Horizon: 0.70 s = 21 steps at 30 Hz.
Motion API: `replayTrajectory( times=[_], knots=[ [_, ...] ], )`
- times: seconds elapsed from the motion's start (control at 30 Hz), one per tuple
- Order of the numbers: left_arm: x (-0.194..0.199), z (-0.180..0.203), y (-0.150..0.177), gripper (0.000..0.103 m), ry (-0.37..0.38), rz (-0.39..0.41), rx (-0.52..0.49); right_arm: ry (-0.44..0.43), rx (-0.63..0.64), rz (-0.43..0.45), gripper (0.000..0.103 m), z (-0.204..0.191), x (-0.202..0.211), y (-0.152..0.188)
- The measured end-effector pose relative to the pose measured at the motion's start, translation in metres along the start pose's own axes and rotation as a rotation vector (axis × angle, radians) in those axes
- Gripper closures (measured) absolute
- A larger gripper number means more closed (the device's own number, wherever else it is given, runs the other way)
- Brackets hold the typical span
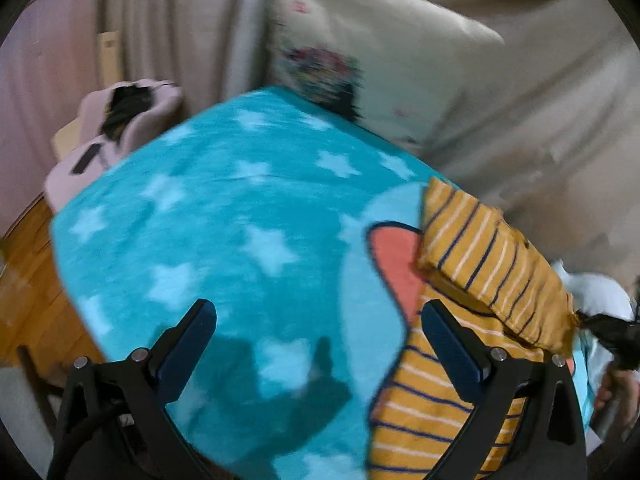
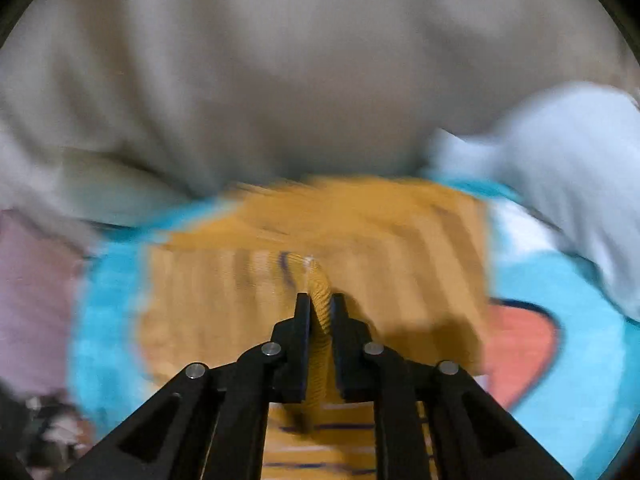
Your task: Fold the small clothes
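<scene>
We hold the left claw (image 1: 319, 344) spread wide and empty above the teal star blanket (image 1: 224, 216), its right finger (image 1: 452, 354) over the edge of the striped mustard garment (image 1: 424, 412). The garment lies on the blanket at the right side of the left wrist view, mustard with white and navy stripes. One part of it is lifted and folded over (image 1: 492, 256), raised above the flat part below. The lifted edge runs toward the right claw (image 1: 608, 332), seen small and dark at the far right of that view.

In the right wrist view our right claw (image 2: 321, 312) is pressed together on a ribbed mustard edge of the garment (image 2: 320, 288), fabric pinched between both fingers and running back between them. The rest of the garment (image 2: 320, 232) spreads ahead, blurred by motion. A coral shape with dark outline (image 2: 524, 344) is printed on the blanket right of the claw. A pale blue cloth (image 2: 568, 168) lies at the right. A floral pillow (image 1: 360, 68) leans behind the blanket, beige fabric (image 2: 280, 80) beyond it. A pink item (image 1: 120, 132) sits left of the blanket; wooden floor (image 1: 28, 280) shows below it.
</scene>
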<state>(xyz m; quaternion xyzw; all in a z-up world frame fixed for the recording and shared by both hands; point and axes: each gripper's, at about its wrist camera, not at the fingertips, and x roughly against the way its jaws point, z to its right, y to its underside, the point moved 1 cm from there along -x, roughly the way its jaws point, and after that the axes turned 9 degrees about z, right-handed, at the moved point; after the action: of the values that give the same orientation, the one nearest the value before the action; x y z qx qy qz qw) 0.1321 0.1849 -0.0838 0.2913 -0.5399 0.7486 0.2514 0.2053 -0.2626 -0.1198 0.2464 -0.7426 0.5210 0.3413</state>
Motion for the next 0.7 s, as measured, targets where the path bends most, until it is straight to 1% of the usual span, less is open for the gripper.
replayTrajectory(
  times=[0.03,0.07,0.1,0.13,0.17,0.2,0.3,0.37,0.47,0.57,0.67,0.7],
  knots=[
    [-0.007,0.009,-0.001,0.001,0.017,-0.012,-0.020,0.108,0.008,-0.037,0.090,0.014,-0.012,0.005],
    [-0.018,0.022,-0.001,0.001,0.038,-0.028,-0.047,0.136,-0.001,-0.050,0.089,0.021,-0.015,0.009],
    [-0.025,0.029,-0.002,0.001,0.048,-0.038,-0.062,0.123,-0.038,-0.044,0.089,0.027,-0.013,0.013],
    [-0.035,0.037,-0.002,0.001,0.057,-0.051,-0.079,0.098,-0.073,-0.028,0.078,0.030,-0.008,0.017],
    [-0.049,0.047,-0.004,0.001,0.074,-0.068,-0.097,0.082,-0.091,-0.016,0.070,0.030,-0.004,0.022],
    [-0.057,0.053,-0.005,0.001,0.083,-0.079,-0.106,0.079,-0.093,-0.008,0.059,0.028,-0.002,0.025],
    [-0.088,0.072,-0.008,0.001,0.089,-0.122,-0.128,0.063,-0.083,0.005,0.058,0.017,0.003,0.031],
    [-0.098,0.079,-0.010,0.001,0.100,-0.135,-0.112,0.064,-0.088,-0.003,0.058,0.017,-0.002,0.031],
    [-0.111,0.092,-0.017,0.001,0.115,-0.123,-0.113,0.053,-0.101,-0.006,0.058,0.015,-0.003,0.037],
    [-0.123,0.107,-0.020,0.001,0.119,-0.097,-0.147,0.049,-0.066,0.000,0.058,0.000,-0.014,0.033],
    [-0.146,0.122,-0.020,0.001,0.093,-0.090,-0.216,0.014,-0.033,-0.065,0.058,-0.014,-0.042,0.031],
    [-0.153,0.124,-0.019,0.001,0.080,-0.095,-0.236,0.017,-0.012,-0.083,0.058,-0.016,-0.050,0.031]
  ],
)
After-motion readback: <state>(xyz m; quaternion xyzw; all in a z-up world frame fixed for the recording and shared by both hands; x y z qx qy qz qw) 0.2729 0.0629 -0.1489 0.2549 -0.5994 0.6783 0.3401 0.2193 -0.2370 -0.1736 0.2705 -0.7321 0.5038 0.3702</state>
